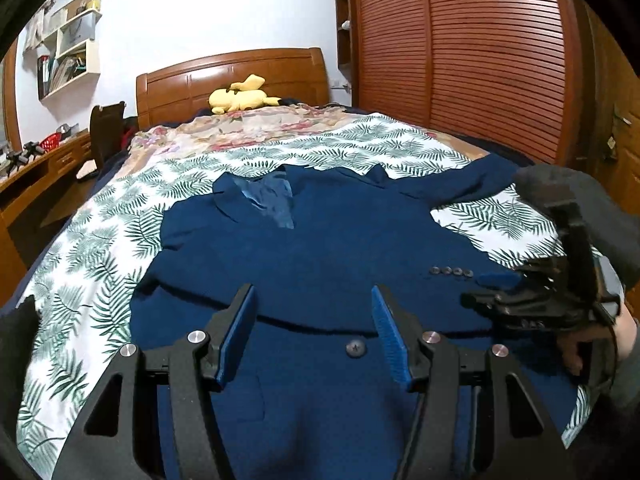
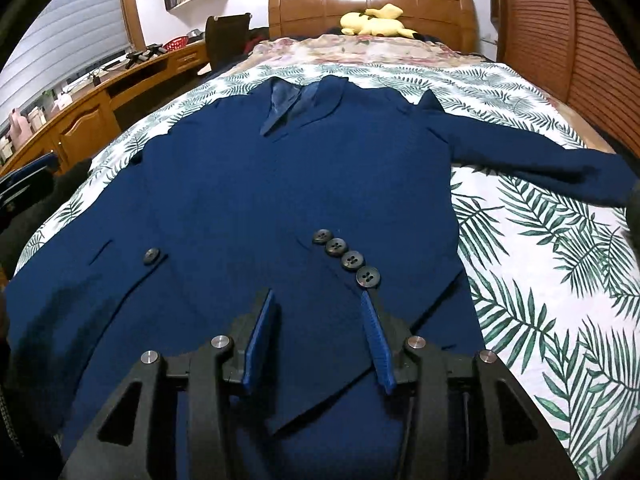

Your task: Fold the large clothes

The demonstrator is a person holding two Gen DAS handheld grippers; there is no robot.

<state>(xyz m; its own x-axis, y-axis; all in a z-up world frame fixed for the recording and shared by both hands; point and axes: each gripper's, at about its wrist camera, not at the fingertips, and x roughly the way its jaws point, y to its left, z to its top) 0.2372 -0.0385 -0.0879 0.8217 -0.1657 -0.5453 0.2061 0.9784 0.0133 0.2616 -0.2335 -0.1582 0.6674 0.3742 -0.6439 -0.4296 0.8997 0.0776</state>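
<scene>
A navy blue suit jacket (image 1: pixel 320 248) lies front-up on the leaf-print bed sheet (image 1: pixel 100 264), collar toward the headboard. One sleeve is folded across the front, and its cuff with several buttons (image 2: pixel 346 258) lies just ahead of my right gripper (image 2: pixel 317 296). That gripper is open and hovers low over the cloth, its pads pressing on nothing. The other sleeve (image 2: pixel 540 164) stretches out to the right. My left gripper (image 1: pixel 312 290) is open above the jacket's lower front, near a single button (image 1: pixel 355 348). The right gripper (image 1: pixel 484 290), held by a hand, shows at the right of the left wrist view.
A yellow plush toy (image 1: pixel 240 96) rests by the wooden headboard (image 1: pixel 232 76) on a floral blanket (image 1: pixel 248 128). A slatted wardrobe (image 1: pixel 460 60) stands along the bed's right side. A wooden desk (image 2: pixel 100 100) and a dark chair (image 2: pixel 228 36) stand on the left.
</scene>
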